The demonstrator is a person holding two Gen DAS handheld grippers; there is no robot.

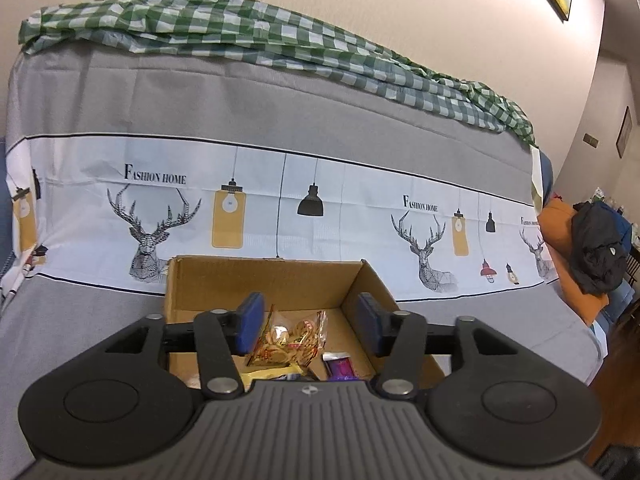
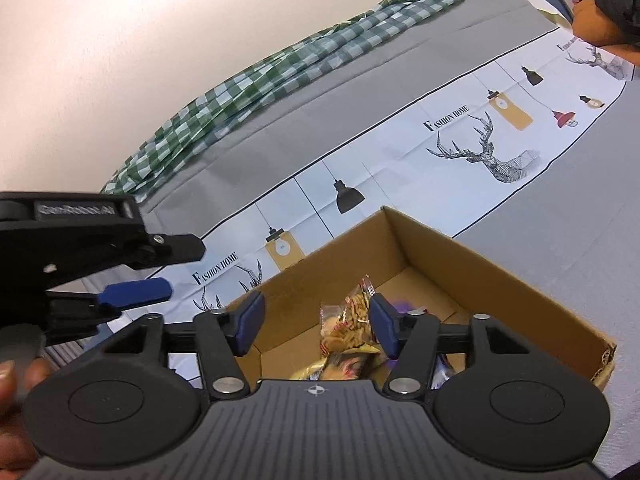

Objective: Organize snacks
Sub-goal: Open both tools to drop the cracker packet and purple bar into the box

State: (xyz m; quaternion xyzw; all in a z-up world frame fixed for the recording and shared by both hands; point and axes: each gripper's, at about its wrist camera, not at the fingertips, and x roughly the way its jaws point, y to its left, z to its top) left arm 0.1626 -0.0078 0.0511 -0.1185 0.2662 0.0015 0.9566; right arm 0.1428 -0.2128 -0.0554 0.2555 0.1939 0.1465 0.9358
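Note:
An open cardboard box (image 1: 260, 280) sits on the covered bed, holding several snack packets. In the left wrist view, my left gripper (image 1: 310, 324) hangs open above the box, and a clear packet of golden snacks (image 1: 288, 340) lies below, between its blue pads. A purple packet (image 1: 340, 368) lies to the right of it. In the right wrist view, my right gripper (image 2: 317, 328) is open over the same box (image 2: 500, 292). The clear snack packet (image 2: 352, 324) stands close against its right pad, not pinched. The left gripper's blue pad (image 2: 136, 294) shows at the left, outside the box.
The bed carries a grey and white cover printed with deer and lamps (image 1: 280, 200). A green checked cloth (image 1: 240, 32) lies along the wall side. Dark clothing on an orange cushion (image 1: 596, 248) is at the far right. A person's hand (image 2: 12, 380) holds the left gripper.

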